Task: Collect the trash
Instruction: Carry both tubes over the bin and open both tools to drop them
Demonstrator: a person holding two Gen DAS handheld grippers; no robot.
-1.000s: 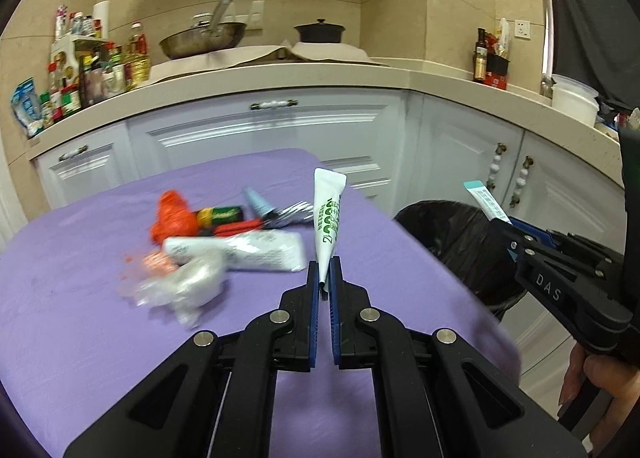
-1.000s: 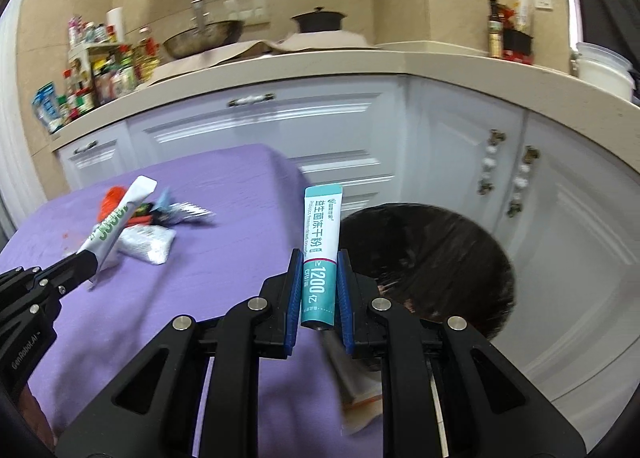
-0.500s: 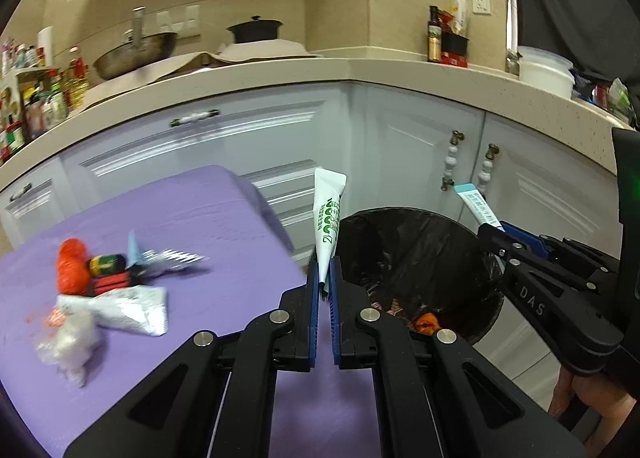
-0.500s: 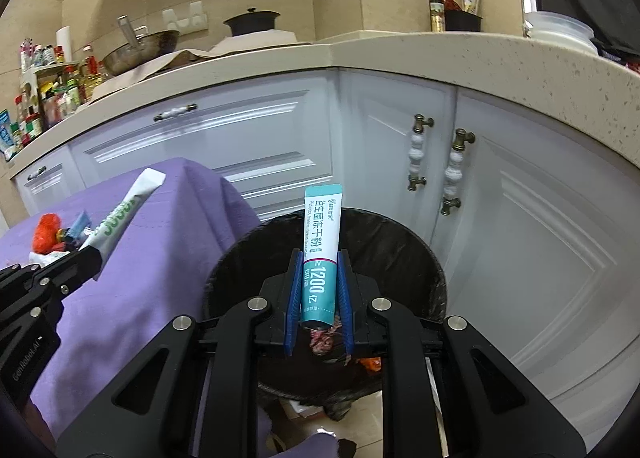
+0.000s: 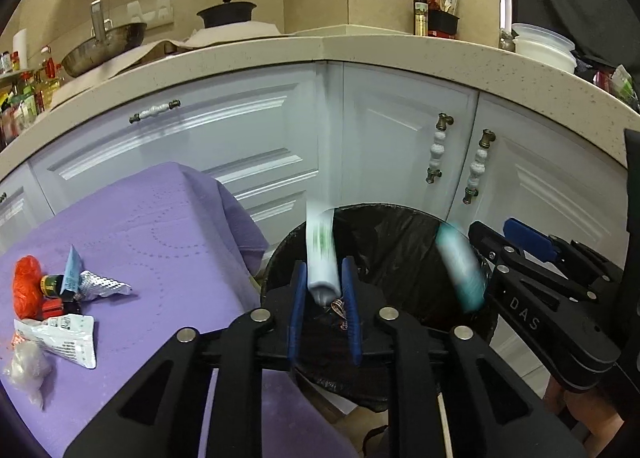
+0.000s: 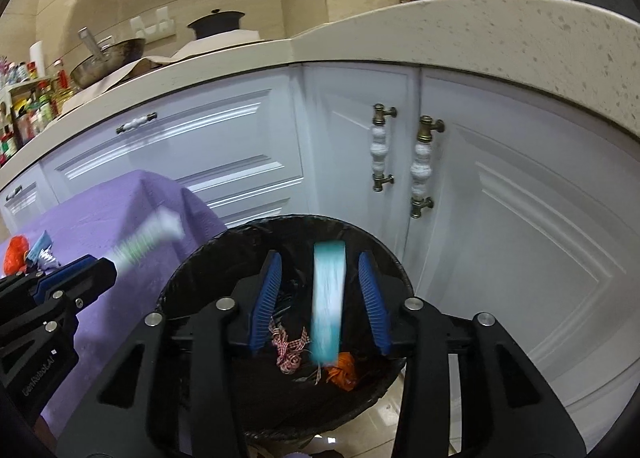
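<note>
Both tubes are being dropped into the round black-lined trash bin [image 6: 288,338]. The left gripper [image 5: 324,298] has its jaws opening, the white green-printed tube [image 5: 320,254] blurred and slipping between them above the bin's rim. The right gripper [image 6: 320,298] jaws are opening wider; the teal tube [image 6: 328,298] falls clear of both pads, over the bin's inside.

Next, I judge, both return to the purple-clothed tabletop [image 5: 140,226] beside the bin for the remaining wrappers [image 5: 56,334]. Only the right view shows the bin's contents; only the left shows the whole litter pile.

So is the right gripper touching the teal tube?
Apart. In the right wrist view the teal tube is blurred, with clear gaps to both blue pads of the right gripper, whose jaws are opening over the bin.
</note>
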